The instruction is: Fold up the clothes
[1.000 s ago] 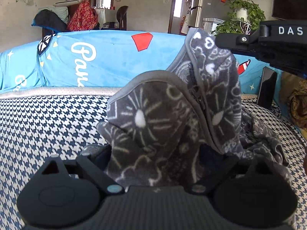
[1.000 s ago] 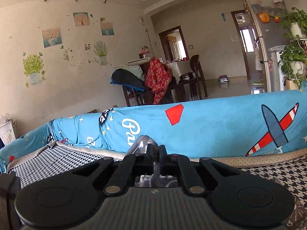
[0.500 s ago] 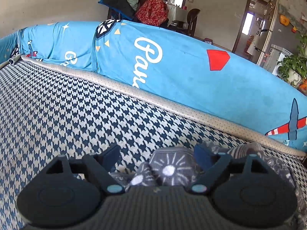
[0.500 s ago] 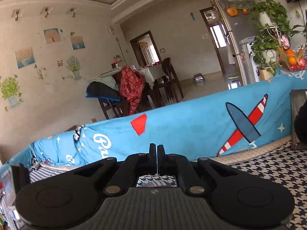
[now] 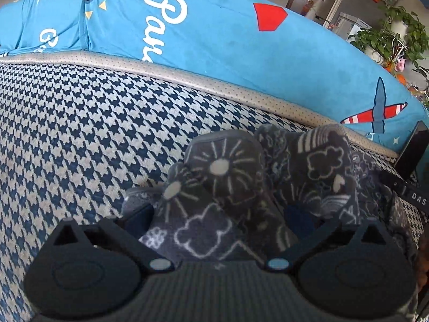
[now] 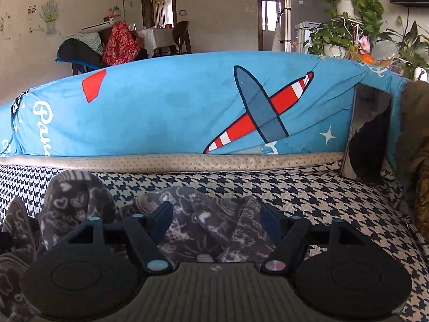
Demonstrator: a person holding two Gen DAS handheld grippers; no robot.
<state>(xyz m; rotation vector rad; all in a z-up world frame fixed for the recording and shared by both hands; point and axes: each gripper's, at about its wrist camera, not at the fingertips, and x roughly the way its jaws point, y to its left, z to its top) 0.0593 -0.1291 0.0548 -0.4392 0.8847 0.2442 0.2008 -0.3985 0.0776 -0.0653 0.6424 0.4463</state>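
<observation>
A dark grey fleece garment with white doodle prints lies bunched on the houndstooth sofa seat. My left gripper is open, its fingers spread wide on either side of the near part of the heap. In the right wrist view the same garment spreads from the left edge to the centre. My right gripper is open too, low over the seat, with folds of fleece lying between its fingers. The right gripper's black body shows at the right edge of the left wrist view.
A blue printed cover drapes the sofa back behind the seat. A dark flat panel leans against the back at the right, beside a brown fabric. Potted plants stand beyond the sofa.
A second ago the shut right gripper held the garment up. It has since lowered and opened, and the garment now lies in a heap on the seat. The left gripper stayed open.
</observation>
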